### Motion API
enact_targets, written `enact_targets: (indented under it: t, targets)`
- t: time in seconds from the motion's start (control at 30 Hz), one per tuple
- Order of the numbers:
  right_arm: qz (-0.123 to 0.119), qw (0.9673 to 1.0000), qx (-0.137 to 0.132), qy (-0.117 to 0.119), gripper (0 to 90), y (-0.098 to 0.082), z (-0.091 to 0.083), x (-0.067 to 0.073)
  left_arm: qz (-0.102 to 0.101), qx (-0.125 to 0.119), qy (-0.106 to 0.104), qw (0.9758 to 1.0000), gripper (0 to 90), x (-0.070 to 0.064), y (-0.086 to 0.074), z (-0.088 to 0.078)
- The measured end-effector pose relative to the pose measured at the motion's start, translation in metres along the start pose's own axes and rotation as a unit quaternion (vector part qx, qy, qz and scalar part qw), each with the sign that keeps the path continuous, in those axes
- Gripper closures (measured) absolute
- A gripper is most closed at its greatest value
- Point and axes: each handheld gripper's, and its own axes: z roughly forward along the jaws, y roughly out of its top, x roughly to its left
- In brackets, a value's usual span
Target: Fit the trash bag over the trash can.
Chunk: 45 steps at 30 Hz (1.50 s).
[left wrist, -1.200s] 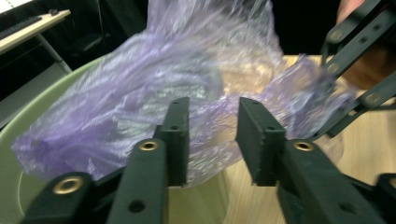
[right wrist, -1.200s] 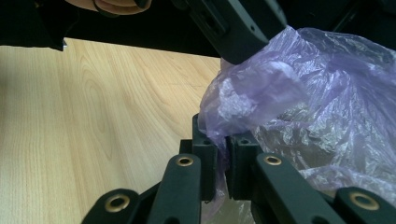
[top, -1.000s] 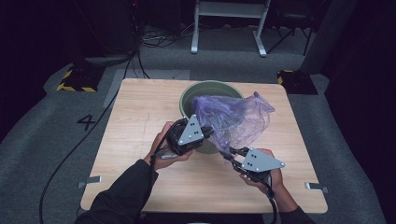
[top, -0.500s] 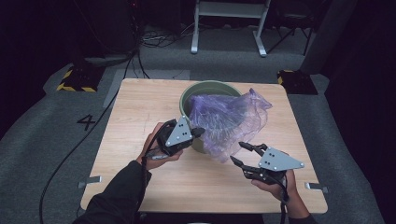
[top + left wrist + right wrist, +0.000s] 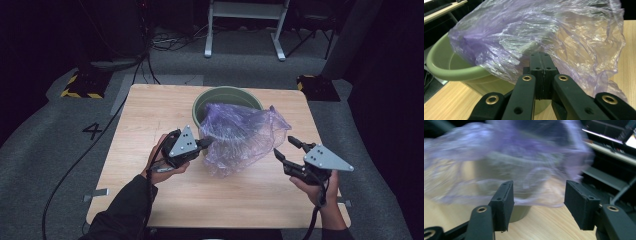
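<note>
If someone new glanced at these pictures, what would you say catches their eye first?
First, the crinkled purple plastic bag billowing over the near rim of the green bucket at the far middle of the wooden table. Next, the left gripper, shut at the bag's left edge, and the right gripper, open and apart from the bag at its right, its jaws having just been opening.

We see a wooden table (image 5: 150,115) bearing 1 green bucket (image 5: 210,97), with a purple plastic bag (image 5: 240,135) draped over it.
</note>
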Motion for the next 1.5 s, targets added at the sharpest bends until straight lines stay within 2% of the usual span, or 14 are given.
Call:
enact_targets:
  t: [0.03,0.1,0.27,0.37,0.4,0.47,0.53,0.63,0.8,0.93,1.07,1.2,1.4,1.5]
  targets:
    - [0.017,0.9997,0.002,-0.016,37.2,0.0,0.006,-0.009,-0.001,0.002,0.0,1.0,90.0,0.0,-0.001,0.0]
    - [0.014,0.9996,0.001,-0.026,36.2,0.0,0.009,-0.012,-0.001,0.004,0.001,1.0,90.0,0.001,-0.002,0.002]
    - [0.009,0.9997,-0.009,-0.022,34.8,0.009,0.024,-0.024,-0.008,0.004,-0.001,1.0,89.8,0.002,-0.006,0.003]
    - [-0.006,0.9998,-0.019,0.006,62.4,0.014,0.029,-0.028,-0.01,0.002,-0.001,0.9999,87.5,0.003,-0.008,0.002]
    - [-0.006,0.9998,-0.019,0.006,62.4,0.014,0.029,-0.028,-0.012,0.001,0.0,0.9999,87.5,0.003,-0.009,0.001]
    - [-0.018,0.9992,-0.025,0.024,76.8,0.016,0.03,-0.027,-0.015,-0.002,0.003,0.9999,83.1,0.003,-0.01,-0.002]
    - [-0.021,0.9991,-0.025,0.027,84.6,0.017,0.03,-0.025,-0.015,-0.005,0.006,0.9999,78.2,0.003,-0.011,-0.004]
    - [-0.025,0.9988,-0.028,0.032,89.2,0.021,0.03,-0.024,-0.018,-0.004,0.017,0.9997,60.3,0.002,-0.01,-0.009]
    - [-0.027,0.9988,-0.027,0.031,90.0,0.027,0.031,-0.023,-0.031,-0.011,0.012,0.9994,33.7,0.0,-0.006,-0.021]
    - [-0.031,0.9987,-0.025,0.031,90.0,0.03,0.033,-0.019,-0.031,-0.025,-0.006,0.9992,25.0,-0.006,0.003,-0.03]
    - [-0.03,0.9989,-0.021,0.031,90.0,0.031,0.035,-0.016,-0.011,-0.029,-0.017,0.9994,23.7,-0.018,0.017,-0.033]
    - [-0.029,0.9988,-0.021,0.033,90.0,0.033,0.036,-0.015,-0.006,-0.034,-0.03,0.999,23.6,-0.03,0.028,-0.032]
    - [-0.032,0.9985,-0.021,0.041,89.9,0.035,0.037,-0.011,0.034,-0.02,-0.044,0.9982,21.9,-0.048,0.038,-0.019]
    - [-0.032,0.9983,-0.019,0.045,89.9,0.036,0.038,-0.01,0.032,-0.007,-0.048,0.9983,22.2,-0.051,0.039,-0.01]
